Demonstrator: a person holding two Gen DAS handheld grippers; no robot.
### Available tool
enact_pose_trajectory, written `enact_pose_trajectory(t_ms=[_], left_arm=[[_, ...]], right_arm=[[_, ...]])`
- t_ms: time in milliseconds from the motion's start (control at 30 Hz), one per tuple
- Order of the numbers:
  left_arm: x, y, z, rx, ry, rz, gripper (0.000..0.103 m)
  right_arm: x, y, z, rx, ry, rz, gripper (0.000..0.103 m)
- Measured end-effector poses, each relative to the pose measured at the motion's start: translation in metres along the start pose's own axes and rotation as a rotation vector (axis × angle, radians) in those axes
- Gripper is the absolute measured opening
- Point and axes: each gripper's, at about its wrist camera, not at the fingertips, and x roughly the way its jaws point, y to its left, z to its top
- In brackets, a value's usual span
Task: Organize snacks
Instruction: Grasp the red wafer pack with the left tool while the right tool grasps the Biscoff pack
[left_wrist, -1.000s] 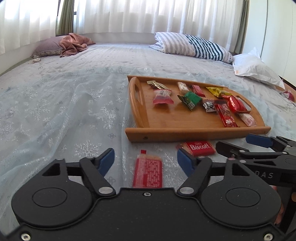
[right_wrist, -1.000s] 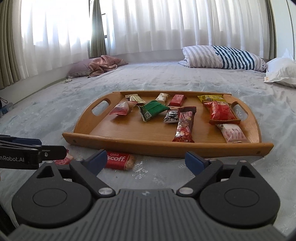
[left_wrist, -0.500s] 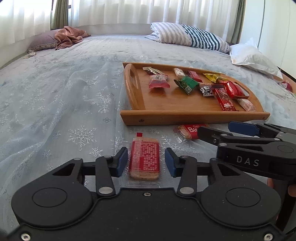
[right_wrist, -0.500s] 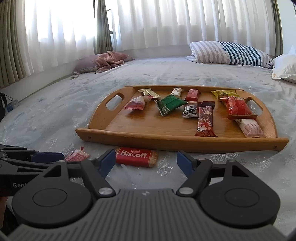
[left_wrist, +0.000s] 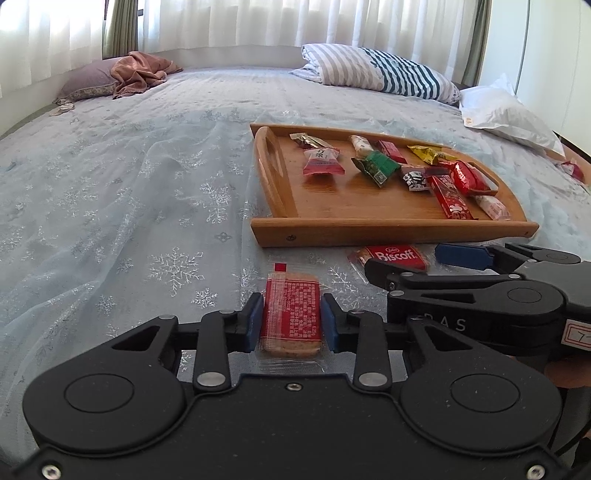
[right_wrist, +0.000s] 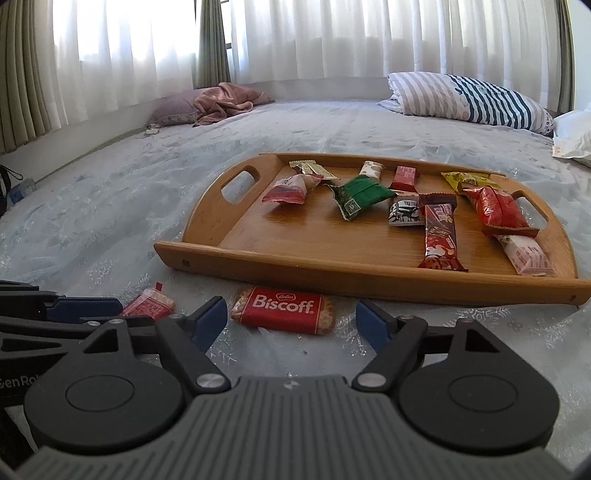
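So the left gripper (left_wrist: 291, 322) is closing on the red cracker pack (left_wrist: 290, 317), blue pads touching both its sides, on the bed (left_wrist: 110, 221). Right gripper (right_wrist: 291, 319) is opening, spread wide, with the Biscoff pack (right_wrist: 283, 310) lying loose between its tips. Wooden tray (right_wrist: 369, 271) of snacks sits at 12 o'clock.
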Motion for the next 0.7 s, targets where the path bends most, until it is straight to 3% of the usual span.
enact_pose_trajectory(t_ms=[500, 700], left_arm=[[-0.001, 0.009, 0.005, -0.040, 0.003, 0.002, 0.032], [-0.004, 0.008, 0.007, -0.037, -0.006, 0.004, 0.032]], right_arm=[[0.012, 0.012, -0.003, -0.076, 0.024, -0.019, 0.092], [0.009, 0.008, -0.003, -0.050, 0.009, -0.014, 0.087]])
